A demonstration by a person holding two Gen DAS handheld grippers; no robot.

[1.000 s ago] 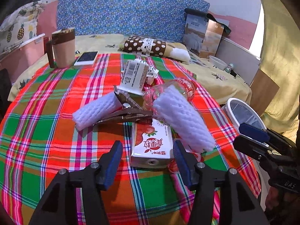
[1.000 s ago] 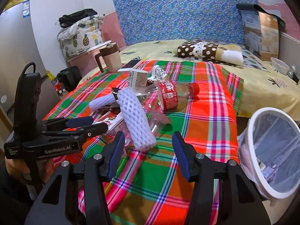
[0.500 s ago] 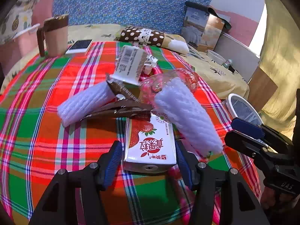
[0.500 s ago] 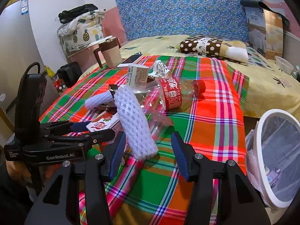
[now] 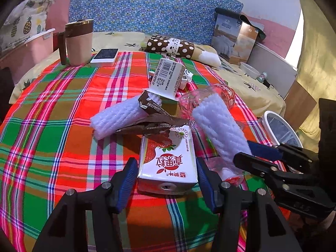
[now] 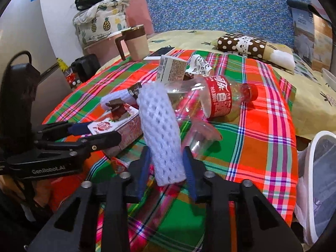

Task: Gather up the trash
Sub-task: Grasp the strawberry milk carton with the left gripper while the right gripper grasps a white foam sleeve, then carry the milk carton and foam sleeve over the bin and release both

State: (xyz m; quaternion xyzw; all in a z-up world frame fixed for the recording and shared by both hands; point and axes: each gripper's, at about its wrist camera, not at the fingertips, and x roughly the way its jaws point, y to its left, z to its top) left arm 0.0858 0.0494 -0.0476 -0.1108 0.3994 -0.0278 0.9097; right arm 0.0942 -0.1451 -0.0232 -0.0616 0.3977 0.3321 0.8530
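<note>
A right gripper (image 6: pixel 167 169) that has just been closing clamps the near end of a white foam sleeve (image 6: pixel 160 134), one piece in a pile of trash at the middle of a plaid-covered table (image 6: pixel 262 147). The left gripper (image 5: pixel 166 180) stands spread, its pads flanking a strawberry milk carton (image 5: pixel 169 161) without pressing it. To do this well, the right hand probably should lift the sleeve straight up and clear before swinging toward the white-rimmed bin (image 6: pixel 321 189) beside the table, since the sleeve leans on a clear plastic bottle (image 6: pixel 212 100) that could roll. The sleeve is a soft, netted foam tube, likely to squash under the pads, so a light, steady squeeze suits it. The left hand may then close squarely on the carton's sides.
</note>
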